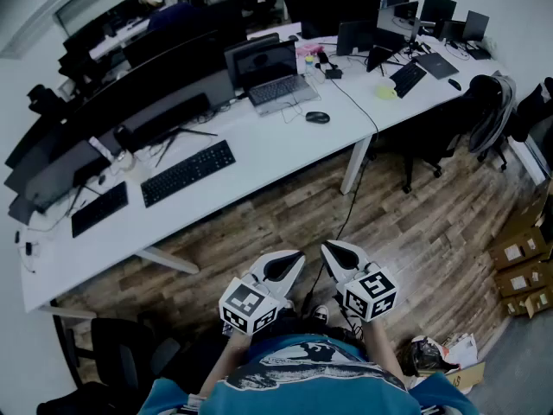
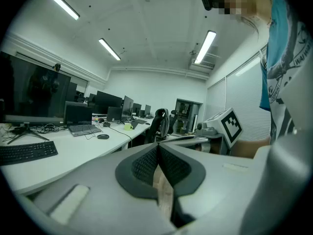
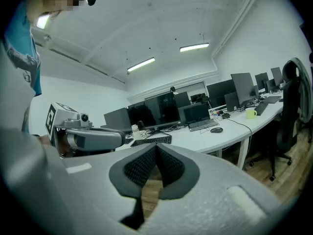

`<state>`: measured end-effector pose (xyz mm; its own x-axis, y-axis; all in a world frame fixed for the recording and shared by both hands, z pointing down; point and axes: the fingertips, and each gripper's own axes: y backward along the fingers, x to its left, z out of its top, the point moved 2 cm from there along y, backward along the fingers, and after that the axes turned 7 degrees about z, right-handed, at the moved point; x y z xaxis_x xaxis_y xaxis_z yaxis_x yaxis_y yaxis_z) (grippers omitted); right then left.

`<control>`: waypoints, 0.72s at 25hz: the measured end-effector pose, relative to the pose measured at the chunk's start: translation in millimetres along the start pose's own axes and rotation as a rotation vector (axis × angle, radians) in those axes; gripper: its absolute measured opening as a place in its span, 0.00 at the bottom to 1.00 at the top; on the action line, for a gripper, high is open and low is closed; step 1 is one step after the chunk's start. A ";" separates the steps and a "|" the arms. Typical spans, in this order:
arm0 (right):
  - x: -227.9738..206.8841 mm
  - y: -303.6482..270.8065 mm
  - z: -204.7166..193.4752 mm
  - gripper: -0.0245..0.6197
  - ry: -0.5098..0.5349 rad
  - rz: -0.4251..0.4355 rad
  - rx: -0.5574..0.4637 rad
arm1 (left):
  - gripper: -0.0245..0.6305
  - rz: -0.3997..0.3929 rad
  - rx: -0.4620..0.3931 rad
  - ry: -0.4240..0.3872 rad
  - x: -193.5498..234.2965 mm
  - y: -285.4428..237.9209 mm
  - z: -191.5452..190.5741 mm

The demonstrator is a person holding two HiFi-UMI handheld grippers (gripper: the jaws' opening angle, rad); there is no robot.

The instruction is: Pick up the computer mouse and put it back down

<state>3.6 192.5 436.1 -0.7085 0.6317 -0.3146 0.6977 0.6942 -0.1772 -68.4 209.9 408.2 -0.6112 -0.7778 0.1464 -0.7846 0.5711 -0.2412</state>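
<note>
Currently left gripper (image 1: pixel 296 258) and right gripper (image 1: pixel 329 250) are both closed, empty. Open one before straddling the black oval computer mouse (image 1: pixel 317 117) near the white table's (image 1: pixel 276 145) front edge.

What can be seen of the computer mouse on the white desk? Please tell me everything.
The computer mouse is small, dark and oval, with a low rounded back, and it looks like smooth plastic. Its buttons, wheel and any cord are too small to tell. It lies flat, right way up, on the white desk, a little in front of the open laptop, near its right corner and apart from it. Only the desk touches it.
</note>
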 end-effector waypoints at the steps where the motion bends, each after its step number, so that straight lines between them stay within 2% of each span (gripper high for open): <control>1: -1.9 0.8 -0.2 0.04 0.001 0.000 0.005 | 0.06 -0.001 0.000 0.003 -1.1 -2.3 0.9; 11: -7.7 4.8 -1.7 0.04 0.031 0.016 0.036 | 0.06 0.012 -0.013 0.057 -0.8 -14.5 6.8; 18: -15.5 11.8 2.3 0.04 0.047 0.023 0.012 | 0.06 0.015 -0.018 0.048 -5.3 -26.1 7.4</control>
<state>23.0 190.1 436.7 -0.6960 0.6633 -0.2750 0.7151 0.6749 -0.1821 -43.9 197.2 406.5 -0.6264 -0.7562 0.1892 -0.7772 0.5873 -0.2261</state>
